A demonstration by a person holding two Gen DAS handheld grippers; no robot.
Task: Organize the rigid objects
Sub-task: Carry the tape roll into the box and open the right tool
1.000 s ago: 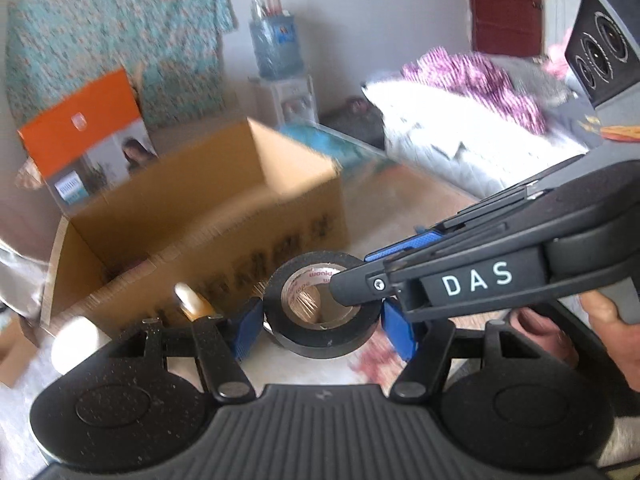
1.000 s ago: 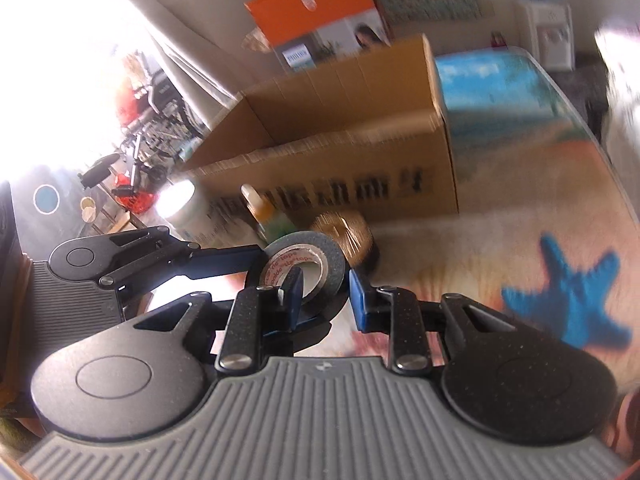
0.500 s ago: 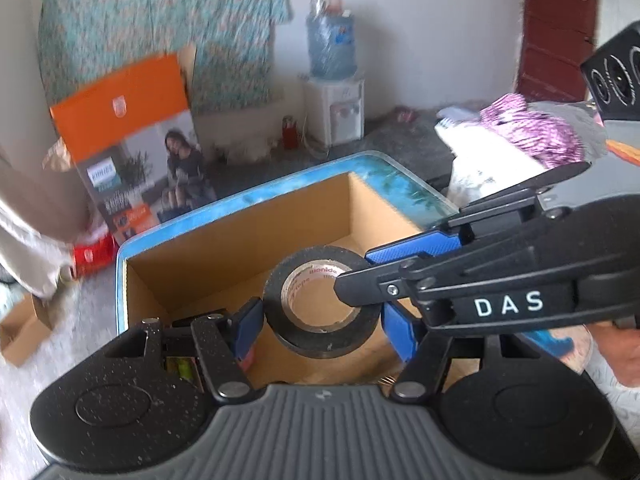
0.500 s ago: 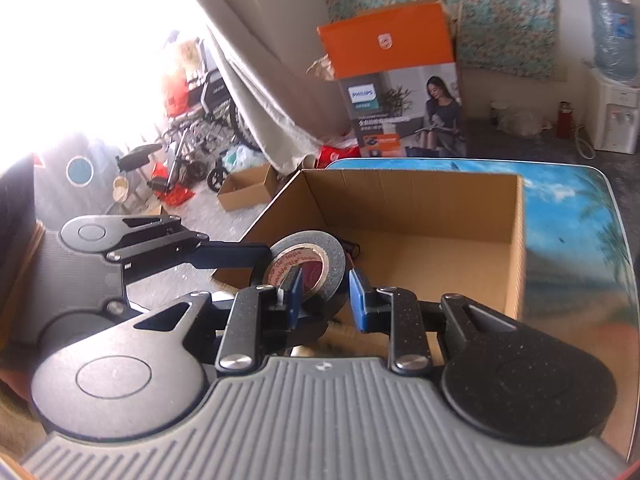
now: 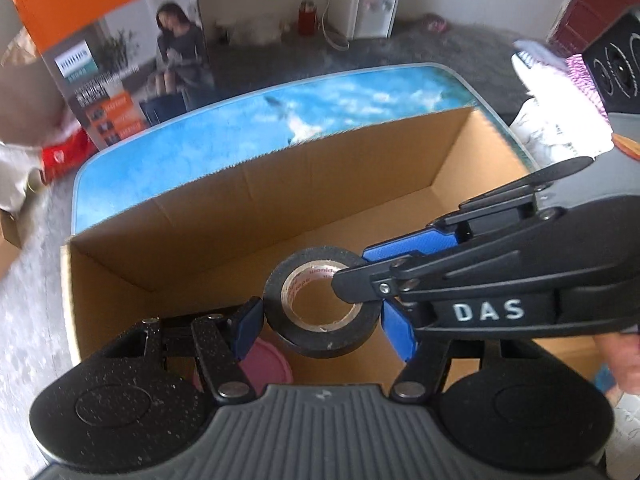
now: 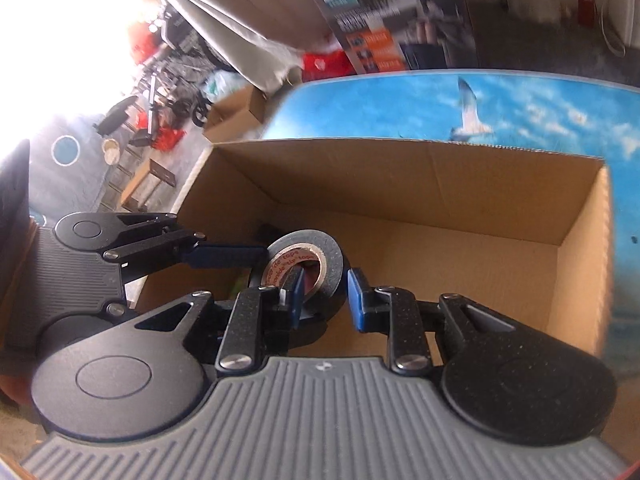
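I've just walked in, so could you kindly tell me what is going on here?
A person holds a roll of black tape over an open cardboard box with both grippers. The left gripper spans the roll's outside; the right gripper pinches its wall, one finger through the core. A pink lid lies inside the box.

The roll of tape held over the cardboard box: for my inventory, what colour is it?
Black, with a tan inner core; clearest in the left wrist view.

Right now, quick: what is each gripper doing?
Left gripper: closed across the outside of the black tape roll.
Right gripper: closed on the same roll's wall, one finger through its hole.
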